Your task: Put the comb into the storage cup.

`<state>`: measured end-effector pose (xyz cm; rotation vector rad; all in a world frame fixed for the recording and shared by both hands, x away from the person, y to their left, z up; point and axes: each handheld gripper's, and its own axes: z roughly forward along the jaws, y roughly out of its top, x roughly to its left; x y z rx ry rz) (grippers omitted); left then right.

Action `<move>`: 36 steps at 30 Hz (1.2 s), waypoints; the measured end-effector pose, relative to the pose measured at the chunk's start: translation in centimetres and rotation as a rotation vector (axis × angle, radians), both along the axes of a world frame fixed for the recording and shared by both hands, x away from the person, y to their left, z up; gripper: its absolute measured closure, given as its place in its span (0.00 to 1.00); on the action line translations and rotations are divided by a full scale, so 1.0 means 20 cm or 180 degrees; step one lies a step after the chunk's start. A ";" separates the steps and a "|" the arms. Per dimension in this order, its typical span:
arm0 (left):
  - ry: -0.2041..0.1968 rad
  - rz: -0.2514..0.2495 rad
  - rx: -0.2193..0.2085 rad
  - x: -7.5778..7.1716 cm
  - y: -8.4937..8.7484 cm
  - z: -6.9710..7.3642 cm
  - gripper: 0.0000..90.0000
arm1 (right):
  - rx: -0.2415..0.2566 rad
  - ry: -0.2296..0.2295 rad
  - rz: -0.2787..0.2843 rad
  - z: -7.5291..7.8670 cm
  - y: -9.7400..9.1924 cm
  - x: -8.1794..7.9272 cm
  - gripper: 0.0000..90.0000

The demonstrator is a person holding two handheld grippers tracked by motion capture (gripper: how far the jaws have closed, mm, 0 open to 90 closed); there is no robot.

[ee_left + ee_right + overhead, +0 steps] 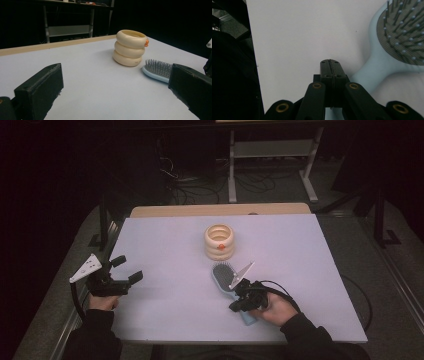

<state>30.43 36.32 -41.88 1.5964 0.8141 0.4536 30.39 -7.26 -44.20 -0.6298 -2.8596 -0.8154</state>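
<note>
A light blue hairbrush lies bristles-up on the white table, its handle running toward the person's right hand. My right gripper hovers right by that handle, jaws shut with nothing between them. In the right gripper view the shut right gripper points down at bare table just left of the hairbrush. My left gripper rests at the table's left side, open and empty. From the left gripper I see the hairbrush ahead to the right.
A cream container made of stacked rings, with a small orange spot on its front, stands behind the brush; it also stands mid-table as the cream container. A wooden strip borders the far edge. Dark floor, cables and a metal frame lie beyond.
</note>
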 end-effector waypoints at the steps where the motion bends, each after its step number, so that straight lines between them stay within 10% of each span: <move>1: 0.0002 0.0000 -0.0001 0.00 0.00 0.00 0.00 | -0.0004 0.0000 -0.0003 0.00 -0.01 0.00 0.99; 36: 0.0013 0.0015 -0.0103 0.00 0.01 0.00 0.00 | -0.0033 -0.0035 -0.0268 0.00 -0.23 0.02 0.99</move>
